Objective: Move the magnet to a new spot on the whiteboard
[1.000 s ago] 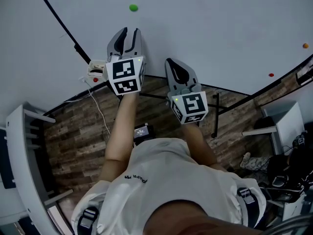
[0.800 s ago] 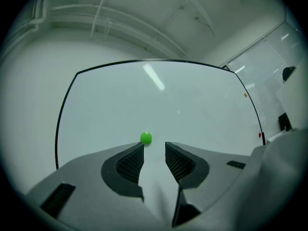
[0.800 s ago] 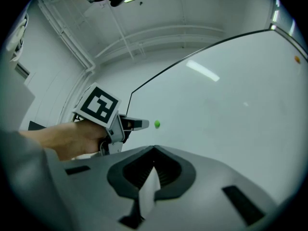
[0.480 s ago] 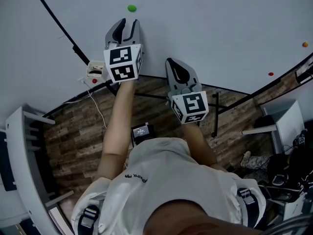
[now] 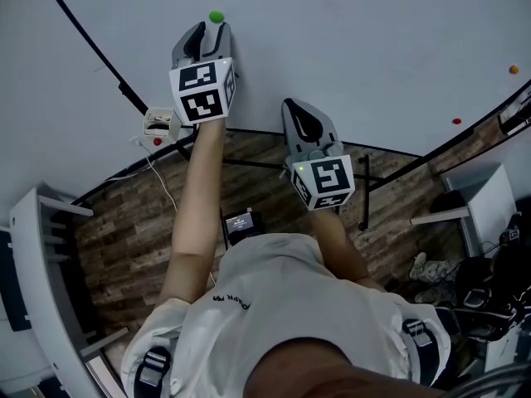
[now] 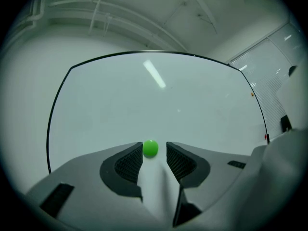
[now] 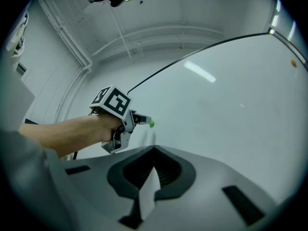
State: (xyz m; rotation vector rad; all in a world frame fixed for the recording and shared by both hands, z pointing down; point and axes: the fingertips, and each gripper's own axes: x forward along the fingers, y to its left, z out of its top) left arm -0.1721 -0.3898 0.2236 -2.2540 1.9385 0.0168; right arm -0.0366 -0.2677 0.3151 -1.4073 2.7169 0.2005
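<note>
Left tongs (image 5: pixel 211 30) line up on the green magnet (image 6: pixel 150 148)!
Jaws just been opening, magnet loose between the tips on the whiteboard (image 6: pixel 144 95); right tongs (image 7: pixel 154 149) closed, empty.

From the head, steeply down on left tool (image 5: pixel 212 33) and right tool (image 5: pixel 294 106). From each tool, along its jaws at the whiteboard (image 6: pixel 144 95), left nearer, right also catching left tool.

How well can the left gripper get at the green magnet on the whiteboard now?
Probably yes. The green magnet sits between the tips of the left gripper, whose jaws have just been opening and stand apart. Nothing on the whiteboard blocks them.
</note>
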